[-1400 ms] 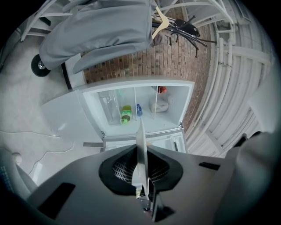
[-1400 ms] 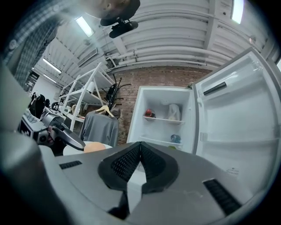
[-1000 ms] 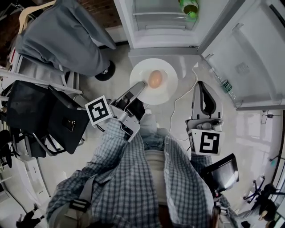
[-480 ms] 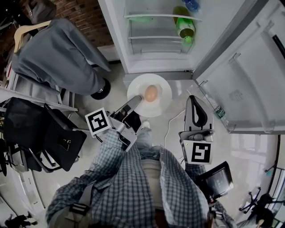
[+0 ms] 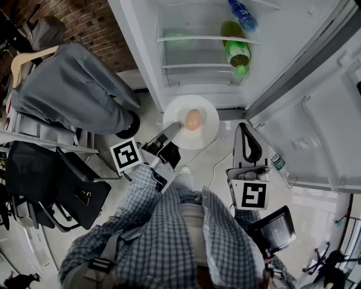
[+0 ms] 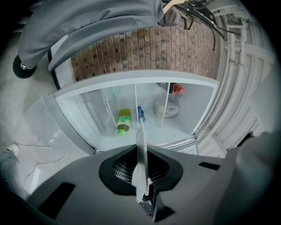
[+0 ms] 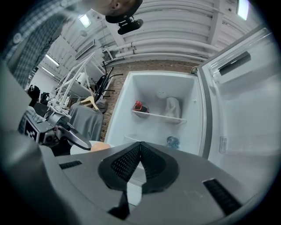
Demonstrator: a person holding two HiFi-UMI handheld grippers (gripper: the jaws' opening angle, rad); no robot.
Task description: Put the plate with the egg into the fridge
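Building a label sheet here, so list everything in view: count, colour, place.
fridge: 1, white, door open, top of head view
plate: 1, white, in front of the fridge
egg: 1, tan, on the plate
green bottle: 1, green, inside fridge
blue bottle: 1, blue, inside fridge
jacket: 1, grey, hung at left
brick wall: 1, red-brown, left of fridge
shirt: 1, checked blue-grey, bottom
left gripper: 1, grey, shut on plate rim
right gripper: 1, grey-black, shut, empty, right of plate
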